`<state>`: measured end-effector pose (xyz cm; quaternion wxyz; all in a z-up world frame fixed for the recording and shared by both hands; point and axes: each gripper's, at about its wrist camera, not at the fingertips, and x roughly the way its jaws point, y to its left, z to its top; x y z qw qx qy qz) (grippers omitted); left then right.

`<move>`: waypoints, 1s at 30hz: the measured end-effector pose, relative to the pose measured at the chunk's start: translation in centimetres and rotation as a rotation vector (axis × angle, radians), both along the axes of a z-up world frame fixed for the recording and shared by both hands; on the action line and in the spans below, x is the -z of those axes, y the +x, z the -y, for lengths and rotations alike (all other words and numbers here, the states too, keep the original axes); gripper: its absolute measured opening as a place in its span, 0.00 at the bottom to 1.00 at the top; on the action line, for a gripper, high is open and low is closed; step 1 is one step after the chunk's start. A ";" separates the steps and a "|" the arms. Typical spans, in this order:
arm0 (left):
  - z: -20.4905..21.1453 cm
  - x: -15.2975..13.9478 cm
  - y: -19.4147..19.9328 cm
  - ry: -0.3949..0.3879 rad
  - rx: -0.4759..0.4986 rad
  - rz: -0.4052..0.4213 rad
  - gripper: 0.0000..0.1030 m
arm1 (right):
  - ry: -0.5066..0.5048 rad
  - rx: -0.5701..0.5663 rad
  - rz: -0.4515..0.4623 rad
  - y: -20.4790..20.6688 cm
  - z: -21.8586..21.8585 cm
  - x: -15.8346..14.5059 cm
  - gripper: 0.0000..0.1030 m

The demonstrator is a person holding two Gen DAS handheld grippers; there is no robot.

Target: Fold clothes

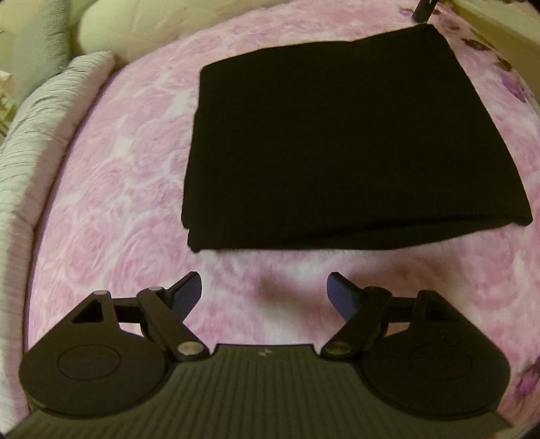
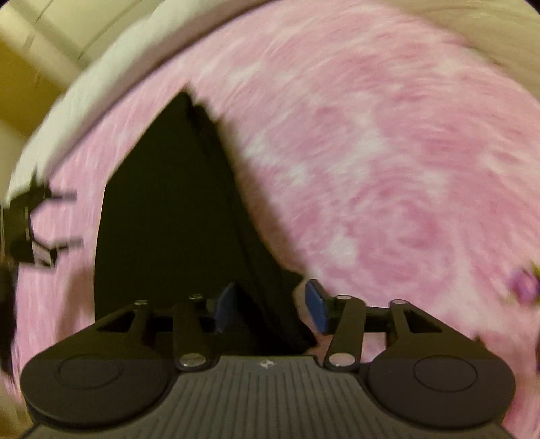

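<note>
A black garment (image 1: 347,141) lies folded into a thick rectangle on the pink rose-patterned blanket (image 1: 118,202). My left gripper (image 1: 265,293) hovers open just in front of the fold's near edge, with only blanket between its blue pads. In the blurred right wrist view the same garment (image 2: 162,209) runs away from me. My right gripper (image 2: 271,305) stands over its near corner with the jaws apart. The cloth's edge lies between the pads, and a strip of pink shows beside the right pad (image 2: 317,305). The left gripper (image 2: 72,218) shows at the left edge of that view, beside the garment.
A grey-white striped pillow (image 1: 40,135) borders the blanket on the left, with cream cushions (image 1: 135,23) behind it. A dark piece (image 1: 423,8) pokes in at the top edge beyond the garment. Purple flower print (image 1: 513,87) marks the blanket's right side.
</note>
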<state>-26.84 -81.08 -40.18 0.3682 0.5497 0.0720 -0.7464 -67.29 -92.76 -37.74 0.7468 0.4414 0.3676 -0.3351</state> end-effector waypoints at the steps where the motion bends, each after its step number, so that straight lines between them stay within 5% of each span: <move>1: 0.4 0.1 -0.2 0.014 0.013 0.015 0.78 | -0.006 0.061 0.013 -0.7 -0.6 -0.5 0.56; 6: 2.3 0.4 -0.8 0.049 0.073 0.064 0.80 | 0.038 0.312 0.124 -2.2 -6.5 -1.8 0.63; 15: 2.4 0.6 -1.1 0.075 0.204 0.058 0.80 | 0.130 0.552 0.210 2.2 -15.9 0.8 0.68; 30: 2.7 -0.8 0.5 0.115 0.253 0.020 0.82 | 0.112 0.666 0.175 3.6 -16.9 0.9 0.72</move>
